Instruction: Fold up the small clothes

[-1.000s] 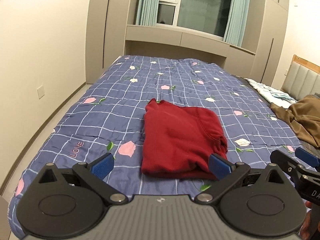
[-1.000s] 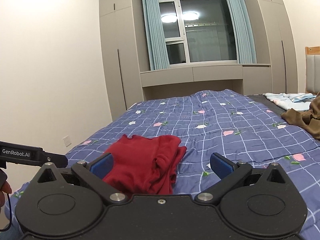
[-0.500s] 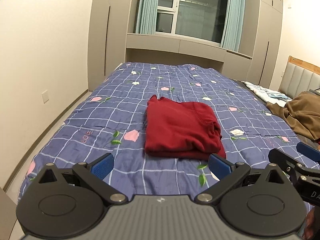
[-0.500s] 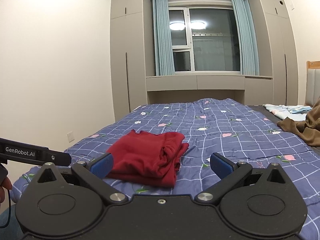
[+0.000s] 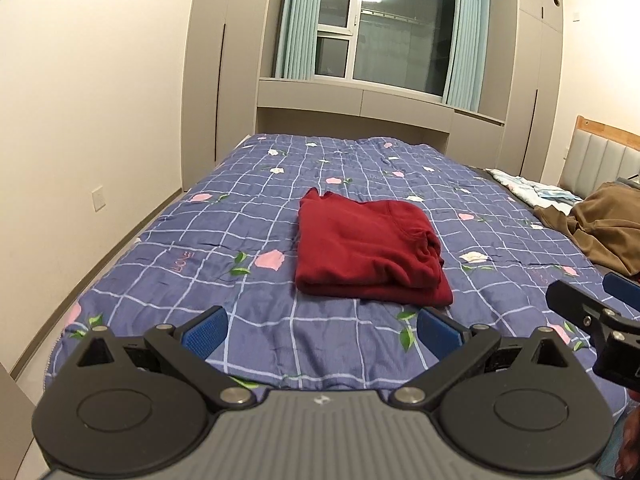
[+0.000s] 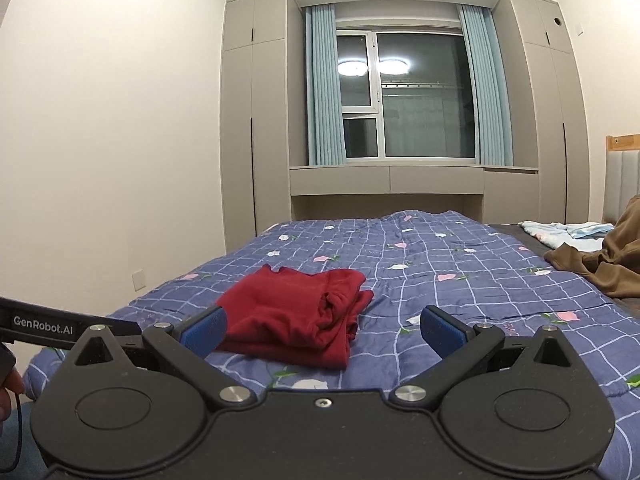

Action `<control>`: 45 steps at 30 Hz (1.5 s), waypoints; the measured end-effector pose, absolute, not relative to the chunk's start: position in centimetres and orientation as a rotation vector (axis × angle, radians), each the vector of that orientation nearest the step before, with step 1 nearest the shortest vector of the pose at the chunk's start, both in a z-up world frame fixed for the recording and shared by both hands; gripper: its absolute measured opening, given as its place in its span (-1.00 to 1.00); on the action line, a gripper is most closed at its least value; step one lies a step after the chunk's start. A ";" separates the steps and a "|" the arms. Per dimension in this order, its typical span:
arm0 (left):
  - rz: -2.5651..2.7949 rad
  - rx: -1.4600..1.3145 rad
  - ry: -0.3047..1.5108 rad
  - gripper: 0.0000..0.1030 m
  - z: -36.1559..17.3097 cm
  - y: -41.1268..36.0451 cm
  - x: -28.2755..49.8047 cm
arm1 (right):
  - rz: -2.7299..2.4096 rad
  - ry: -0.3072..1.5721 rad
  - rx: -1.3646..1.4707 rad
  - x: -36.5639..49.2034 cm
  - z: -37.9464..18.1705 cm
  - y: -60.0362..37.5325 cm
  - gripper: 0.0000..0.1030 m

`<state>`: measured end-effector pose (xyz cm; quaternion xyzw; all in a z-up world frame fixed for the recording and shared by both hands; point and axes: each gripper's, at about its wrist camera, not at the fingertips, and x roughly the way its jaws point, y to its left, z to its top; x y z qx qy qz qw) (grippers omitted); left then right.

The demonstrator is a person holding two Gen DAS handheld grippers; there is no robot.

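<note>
A dark red garment [image 5: 366, 246] lies folded into a rough rectangle on the blue checked quilt [image 5: 200, 248], and it also shows in the right wrist view as the red garment [image 6: 296, 314]. My left gripper [image 5: 322, 332] is open, held back above the bed's near edge and clear of the cloth. My right gripper [image 6: 324, 330] is open too, with nothing between its blue pads, and it sits lower and further back. The right gripper [image 5: 596, 312] appears at the right edge of the left wrist view.
A brown garment [image 5: 604, 226] and a pale blue patterned cloth [image 5: 532, 188] lie at the bed's right side near the headboard [image 5: 608, 156]. Wardrobes and a curtained window [image 6: 408, 96] stand beyond the bed. A wall [image 5: 80, 120] runs along the left.
Both grippers have pulled back and away from the red garment, which now lies further off and untouched. Both views tilted upward, showing more of the window.
</note>
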<state>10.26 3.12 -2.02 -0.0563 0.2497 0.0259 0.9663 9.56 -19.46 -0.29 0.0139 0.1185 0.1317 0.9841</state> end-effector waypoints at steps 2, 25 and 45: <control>0.055 -0.110 0.507 0.99 -2.6 3.0 10.1 | 0.259 0.243 0.021 9.5 -0.7 -19.5 0.99; 0.078 -0.068 0.538 0.99 -4.2 2.8 10.4 | 0.243 0.293 -0.005 10.4 -3.1 -19.4 0.99; 0.084 -0.072 0.543 0.99 -4.2 3.0 10.3 | 0.243 0.292 -0.003 10.4 -3.1 -19.4 0.99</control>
